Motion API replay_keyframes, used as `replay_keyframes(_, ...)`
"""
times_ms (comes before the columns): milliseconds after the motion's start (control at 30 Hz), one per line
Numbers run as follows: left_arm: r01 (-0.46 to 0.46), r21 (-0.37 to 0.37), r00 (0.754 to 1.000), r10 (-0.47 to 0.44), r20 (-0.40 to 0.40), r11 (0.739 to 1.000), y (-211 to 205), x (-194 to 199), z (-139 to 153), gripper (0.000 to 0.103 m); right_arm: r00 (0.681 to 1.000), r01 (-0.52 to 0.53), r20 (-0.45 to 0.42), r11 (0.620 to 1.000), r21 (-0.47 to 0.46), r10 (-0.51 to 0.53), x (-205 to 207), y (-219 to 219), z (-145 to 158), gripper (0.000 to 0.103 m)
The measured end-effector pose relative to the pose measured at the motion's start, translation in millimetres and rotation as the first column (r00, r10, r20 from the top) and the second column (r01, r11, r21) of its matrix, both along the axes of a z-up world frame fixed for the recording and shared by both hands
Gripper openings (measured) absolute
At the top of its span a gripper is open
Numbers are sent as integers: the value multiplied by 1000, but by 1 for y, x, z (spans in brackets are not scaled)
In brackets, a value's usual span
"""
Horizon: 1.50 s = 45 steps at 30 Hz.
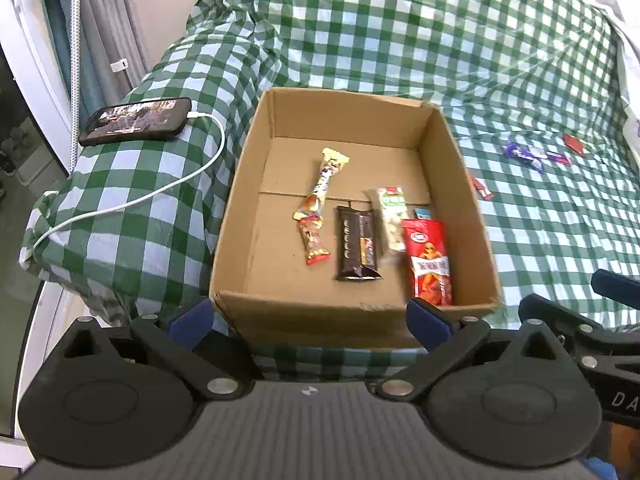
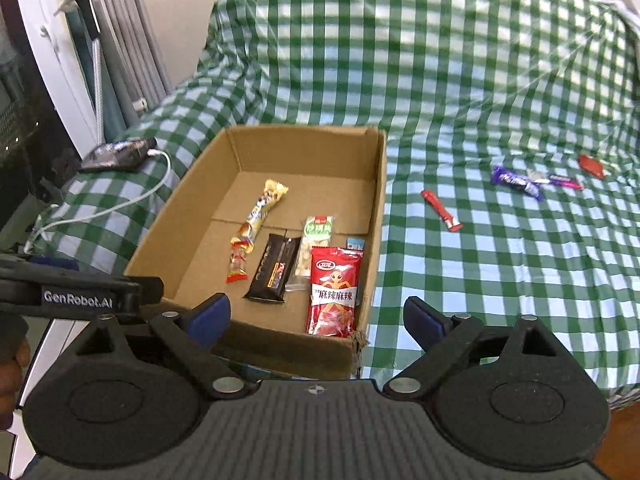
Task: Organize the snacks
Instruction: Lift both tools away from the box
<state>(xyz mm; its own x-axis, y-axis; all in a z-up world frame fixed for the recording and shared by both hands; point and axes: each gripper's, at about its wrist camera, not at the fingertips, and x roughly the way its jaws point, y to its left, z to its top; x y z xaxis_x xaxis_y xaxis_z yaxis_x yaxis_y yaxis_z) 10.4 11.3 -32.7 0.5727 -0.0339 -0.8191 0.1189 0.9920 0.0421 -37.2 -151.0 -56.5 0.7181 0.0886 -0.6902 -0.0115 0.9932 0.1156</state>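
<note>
An open cardboard box (image 1: pixel 248 184) (image 2: pixel 380 200) sits on the green checked cloth. Inside lie a red snack pack (image 1: pixel 430 264) (image 2: pixel 334 292), a dark brown bar (image 1: pixel 357 246) (image 2: pixel 274 268), a clear nut packet (image 1: pixel 392 216) (image 2: pixel 314 244), a long yellow-white stick (image 1: pixel 324 180) (image 2: pixel 260 212) and a small red candy (image 1: pixel 314 240) (image 2: pixel 238 266). Outside to the right lie a red bar (image 1: pixel 480 188) (image 2: pixel 442 210), a purple bar (image 1: pixel 524 156) (image 2: pixel 516 182) and a red sachet (image 1: pixel 574 144) (image 2: pixel 591 166). My left gripper (image 1: pixel 310 320) and right gripper (image 2: pixel 318 316) are open and empty at the box's near edge.
A phone (image 1: pixel 136 120) (image 2: pixel 118 156) on a white charging cable (image 1: pixel 160 192) lies on the cloth left of the box. A white door frame and a radiator stand at far left. The cloth (image 2: pixel 500 280) stretches wide to the right of the box.
</note>
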Motion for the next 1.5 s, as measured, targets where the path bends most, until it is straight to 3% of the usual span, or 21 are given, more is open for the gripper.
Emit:
replay_keyframes(367,20,6,998,-20,62,1000,-7,-45,15,102,997,18,78,1000,15,-19,-47,-3,20,97)
replay_keyframes(733,13,-4,998,-13,63,1000,-3,-51,18,102,996,9,88,1000,0,-9,-57,2,23,98)
replay_keyframes(1167,-1,-24,1000,0,-9,1000,2,-43,7,103,1000,17,-1,1000,0,-17,-50,3,12,99)
replay_keyframes(1333,-13,-56,997,8,-82,998,7,-36,-5,103,999,27,-42,1000,12,-26,-45,0,5,99)
replay_keyframes(1500,-21,-70,998,16,-67,997,10,-35,-4,103,998,36,-55,999,17,-35,-41,-2,3,99)
